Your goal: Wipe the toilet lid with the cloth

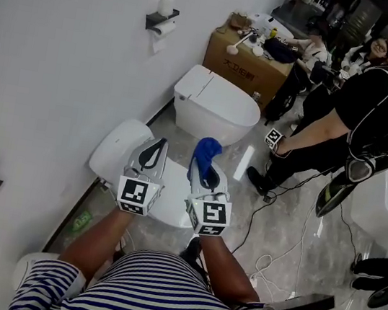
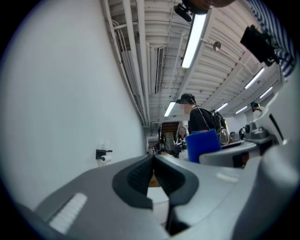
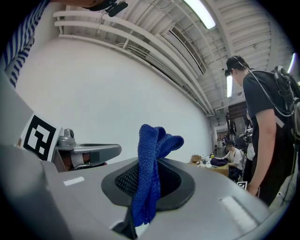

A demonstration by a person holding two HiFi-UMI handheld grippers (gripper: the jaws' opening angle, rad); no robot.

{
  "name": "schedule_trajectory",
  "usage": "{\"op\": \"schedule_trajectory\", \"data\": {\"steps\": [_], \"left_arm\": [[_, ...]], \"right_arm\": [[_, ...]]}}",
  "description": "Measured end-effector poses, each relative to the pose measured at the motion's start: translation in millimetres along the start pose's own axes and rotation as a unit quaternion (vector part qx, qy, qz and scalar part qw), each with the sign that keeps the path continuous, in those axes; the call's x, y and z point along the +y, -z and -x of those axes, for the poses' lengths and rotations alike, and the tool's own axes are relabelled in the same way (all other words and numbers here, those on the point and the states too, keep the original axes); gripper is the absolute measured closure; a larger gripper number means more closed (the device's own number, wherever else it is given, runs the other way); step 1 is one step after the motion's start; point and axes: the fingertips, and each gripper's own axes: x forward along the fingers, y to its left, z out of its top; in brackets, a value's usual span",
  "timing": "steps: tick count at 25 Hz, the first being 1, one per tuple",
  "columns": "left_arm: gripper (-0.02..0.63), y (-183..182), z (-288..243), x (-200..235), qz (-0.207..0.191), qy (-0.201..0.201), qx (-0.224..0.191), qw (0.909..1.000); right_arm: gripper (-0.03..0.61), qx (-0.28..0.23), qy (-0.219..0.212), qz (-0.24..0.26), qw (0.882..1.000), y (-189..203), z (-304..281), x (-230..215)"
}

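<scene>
Blue cloth [image 3: 149, 178] clamped upright; toilet lid [image 1: 173, 193] seemingly closed.

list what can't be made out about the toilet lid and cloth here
- Toilet lid, head view: mostly covered by the left gripper and right gripper, so dirt or wetness cannot be judged.
- Cloth, right gripper view: its lower end drops out of sight between the jaws.
- Print on the cardboard box, head view: too small to read.
</scene>
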Motion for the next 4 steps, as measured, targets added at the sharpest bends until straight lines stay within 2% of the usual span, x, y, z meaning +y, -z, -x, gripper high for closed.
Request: {"op": "schedule_trajectory", "data": {"steps": [4], "left_arm": [[0.609, -3.9, -6.6, -2.6, 0.000, 0.001, 0.002, 1.0000]], "right_arm": [[0.517, 0.001, -0.001, -0.004, 1.000, -3.6, -3.0, -5.2]]}}
